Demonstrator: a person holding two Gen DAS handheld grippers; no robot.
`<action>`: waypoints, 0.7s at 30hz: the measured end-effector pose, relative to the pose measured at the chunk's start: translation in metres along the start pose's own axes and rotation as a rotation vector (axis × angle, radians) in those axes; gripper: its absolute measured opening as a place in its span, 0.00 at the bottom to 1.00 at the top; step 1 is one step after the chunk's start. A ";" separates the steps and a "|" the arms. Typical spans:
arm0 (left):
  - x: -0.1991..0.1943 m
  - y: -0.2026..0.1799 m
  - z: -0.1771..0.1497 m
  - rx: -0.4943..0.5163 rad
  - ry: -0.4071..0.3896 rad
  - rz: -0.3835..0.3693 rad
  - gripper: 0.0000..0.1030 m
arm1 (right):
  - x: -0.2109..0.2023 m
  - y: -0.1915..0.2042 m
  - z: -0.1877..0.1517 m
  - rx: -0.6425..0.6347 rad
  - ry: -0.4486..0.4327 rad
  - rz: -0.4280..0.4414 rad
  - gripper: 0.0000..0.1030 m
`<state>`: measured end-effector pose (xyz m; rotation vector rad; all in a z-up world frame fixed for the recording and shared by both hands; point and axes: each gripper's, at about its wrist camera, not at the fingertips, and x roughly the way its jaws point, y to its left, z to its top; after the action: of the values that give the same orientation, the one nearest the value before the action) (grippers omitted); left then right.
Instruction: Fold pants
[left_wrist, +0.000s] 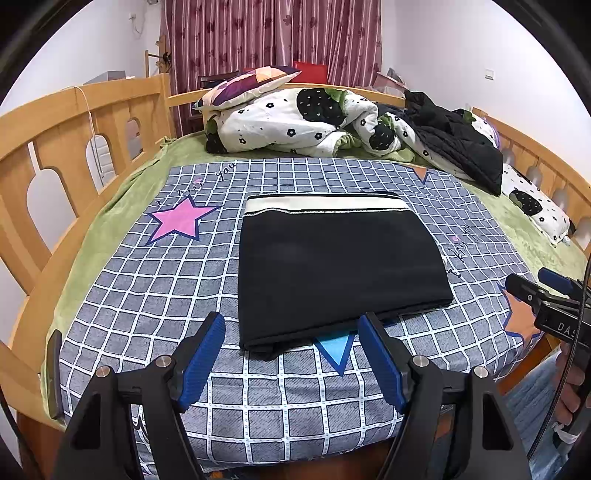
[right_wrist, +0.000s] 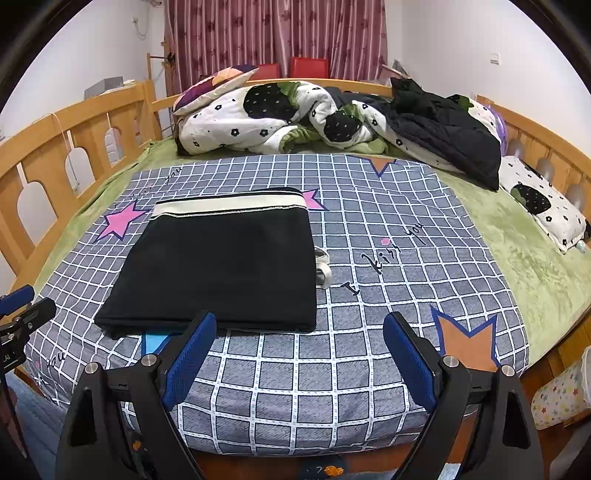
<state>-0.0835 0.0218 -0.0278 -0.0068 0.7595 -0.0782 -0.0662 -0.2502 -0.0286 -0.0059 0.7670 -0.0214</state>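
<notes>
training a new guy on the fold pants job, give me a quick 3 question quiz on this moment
1. True or false: the pants lie in a flat folded rectangle on the checked sheet, with the cream waistband at the far end.
2. Multiple choice: what is the left gripper doing? A) clamped on the pants B) open, holding nothing C) gripping the quilt
3. Fill in: in the right wrist view, the right gripper is open over the ____, to the right of the pants.

Key: 1 true; 2 B; 3 sheet
</notes>
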 end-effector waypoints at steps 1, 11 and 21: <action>0.000 -0.001 0.000 0.000 0.001 0.002 0.71 | 0.000 0.001 0.000 -0.002 0.000 -0.001 0.88; 0.000 -0.002 0.000 -0.002 0.002 0.002 0.71 | -0.001 0.000 0.000 -0.001 -0.004 -0.001 0.88; -0.001 -0.001 0.000 0.000 0.002 0.005 0.71 | -0.001 -0.005 0.000 0.010 -0.003 0.003 0.88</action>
<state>-0.0840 0.0204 -0.0273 -0.0047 0.7615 -0.0730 -0.0674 -0.2549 -0.0277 0.0048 0.7636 -0.0220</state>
